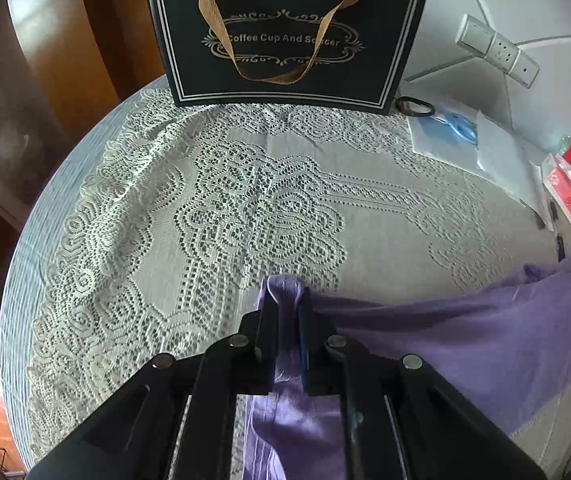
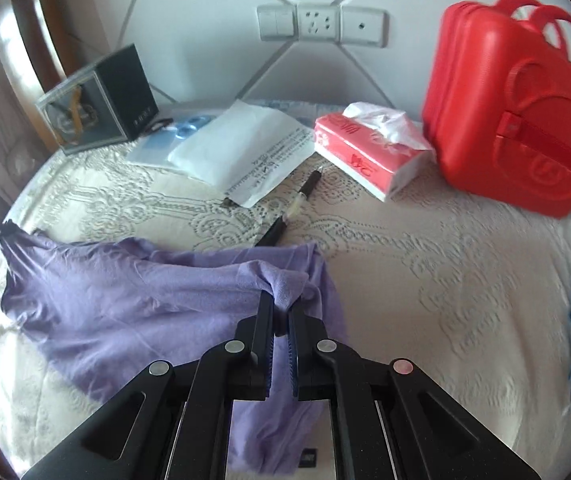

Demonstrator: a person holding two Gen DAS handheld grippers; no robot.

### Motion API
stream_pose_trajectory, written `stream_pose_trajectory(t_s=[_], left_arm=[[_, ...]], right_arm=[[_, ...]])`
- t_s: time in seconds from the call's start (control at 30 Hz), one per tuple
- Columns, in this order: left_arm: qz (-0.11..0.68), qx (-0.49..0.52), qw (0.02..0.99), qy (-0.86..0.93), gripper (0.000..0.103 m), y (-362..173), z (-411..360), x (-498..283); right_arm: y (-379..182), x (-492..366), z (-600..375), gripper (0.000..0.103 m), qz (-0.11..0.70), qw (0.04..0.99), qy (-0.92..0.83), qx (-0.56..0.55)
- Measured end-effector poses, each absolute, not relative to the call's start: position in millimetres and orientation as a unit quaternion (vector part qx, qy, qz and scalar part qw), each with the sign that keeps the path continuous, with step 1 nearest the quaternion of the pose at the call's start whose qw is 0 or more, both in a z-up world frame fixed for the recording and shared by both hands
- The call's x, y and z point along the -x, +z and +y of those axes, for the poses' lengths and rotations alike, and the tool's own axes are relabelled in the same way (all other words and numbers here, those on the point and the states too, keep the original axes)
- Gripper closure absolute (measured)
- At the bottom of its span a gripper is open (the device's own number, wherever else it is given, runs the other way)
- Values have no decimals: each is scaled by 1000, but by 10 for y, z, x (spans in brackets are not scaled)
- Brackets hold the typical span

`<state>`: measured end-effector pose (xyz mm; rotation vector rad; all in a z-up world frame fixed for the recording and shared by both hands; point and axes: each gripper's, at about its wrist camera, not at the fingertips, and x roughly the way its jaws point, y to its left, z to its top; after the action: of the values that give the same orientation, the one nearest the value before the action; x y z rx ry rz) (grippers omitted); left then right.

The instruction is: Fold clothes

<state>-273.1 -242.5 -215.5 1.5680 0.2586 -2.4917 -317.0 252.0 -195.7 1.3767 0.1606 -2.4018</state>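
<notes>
Left wrist view: both tools pinch a purple garment [image 1: 465,344] over a lace-covered desk [image 1: 385,208].

The left tool [image 1: 285,300] has its jaws nearly together on a bunched fold of the cloth, which trails off to its right and hangs under it. Ahead of it stands a black bag [image 1: 285,40]. In the right wrist view, the right tool [image 2: 282,304] grips another bunched fold between narrow jaws; the garment [image 2: 125,300] spreads to its left, partly on the lace. Ahead of it lie a pen [image 2: 291,210], papers [image 2: 241,152] and a tissue pack [image 2: 365,156]. Ahead to its right stands a red case [image 2: 513,108].
</notes>
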Motion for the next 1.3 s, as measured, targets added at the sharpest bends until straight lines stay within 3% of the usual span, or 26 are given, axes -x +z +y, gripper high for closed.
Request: stream_pose_trajectory(t_s=[0.1,0.17,0.23,0.27,0.4,0.7,0.8,0.83,0.9,0.93,0.97,1.03,1.3], left_arm=[[103,-543,98,-828,84,-2247,-2511,2901],[106,-542,104,-827,59,-2213,-2550,2884],[108,-539,102,-829,42,-2149,-2547,2725],[109,-537,101,-830,39,-2117,-2545,2645],[119,-537,92,-830,39,-2063,-2524,2265],[150,-568,103,-803,39,-2653,-2348,1602],[116,-563,112,-811,39,-2674,-2243,1594],[109,-561,116,-812,46,-2671,-2234,1589],[118,-558,119,-813,80,-2646,-2271,1563],[128,-559,123,-810,93,-2633,-2310,1546],[136,-560,126,-808,94,-2618,-2344,1527],[131,-559,134,-808,99,-2560,-2365,1465],[137,-565,117,-805,99,-2472,-2274,844]], right_arm=[[-2084,3454,2449,87,54,170,-841,-511],[-2106,3553,2485,79,47,151,-839,-521],[-2062,3516,2586,75,20,149,-842,-519],[-2033,3455,2654,74,5,152,-843,-516],[-2030,3062,2910,72,-30,150,-840,-520],[-2360,2203,3379,62,-146,116,-810,-555],[-2482,2172,3261,49,-160,119,-803,-561],[-2537,2180,3201,47,-164,120,-800,-565],[-2656,2232,3065,47,-165,123,-794,-572],[-2687,2263,3001,61,-148,119,-797,-573],[-2707,2288,2935,98,-121,107,-802,-575],[-2653,2287,2873,97,-90,94,-811,-571],[-2206,1549,3083,97,-75,107,-819,-559]])
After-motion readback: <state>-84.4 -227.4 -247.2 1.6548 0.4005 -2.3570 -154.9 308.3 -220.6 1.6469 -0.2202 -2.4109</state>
